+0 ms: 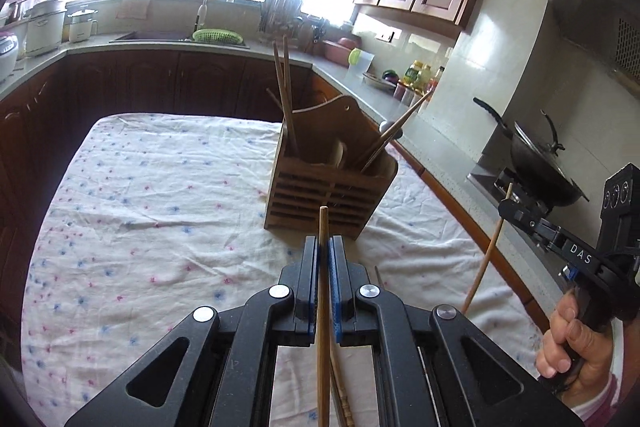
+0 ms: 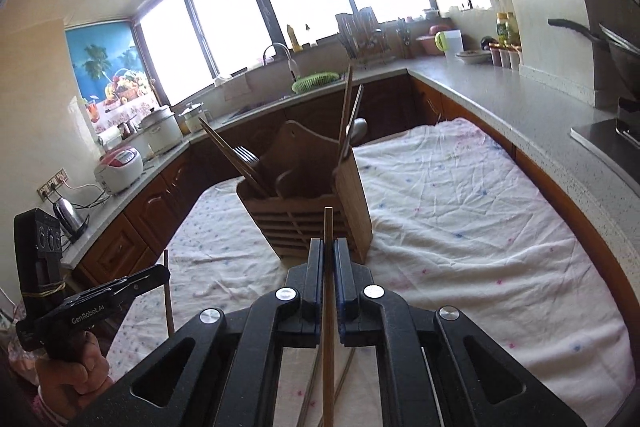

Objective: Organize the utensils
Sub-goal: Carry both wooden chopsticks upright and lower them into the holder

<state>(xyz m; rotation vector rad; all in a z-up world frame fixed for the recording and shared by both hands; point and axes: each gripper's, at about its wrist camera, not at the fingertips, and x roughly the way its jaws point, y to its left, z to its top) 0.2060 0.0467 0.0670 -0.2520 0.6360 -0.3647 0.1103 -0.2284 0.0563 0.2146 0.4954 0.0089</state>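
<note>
Starting on the left: the left claw (image 1: pixel 323 247) is clamped on a single wooden chopstick (image 1: pixel 322 307), which runs up between the blue pads and pokes out a bit past the tips. It's held above the table (image 1: pixel 140 207), which is covered in a white cloth with little pink and blue flecks. More utensils lie on the cloth right under the claw, mostly hidden by it.

Middle of the table: a slatted wooden utensil holder (image 1: pixel 328 195) stands upright. Chopsticks lean out of its left and right compartments, and in the right wrist view there's a fork (image 2: pixel 246 154) and a spoon (image 2: pixel 357 129) in there too.

Over on the right, the right claw (image 2: pixel 328 251) is also closed on its own chopstick (image 2: pixel 328 307), gripped the same way, tip pointing at the holder. Neither chopstick touches the holder; both are near its front. A hand (image 1: pixel 576 339) holds that gripper's handle. Behind it, a wok (image 1: pixel 540 163) sits on the stove.
</note>
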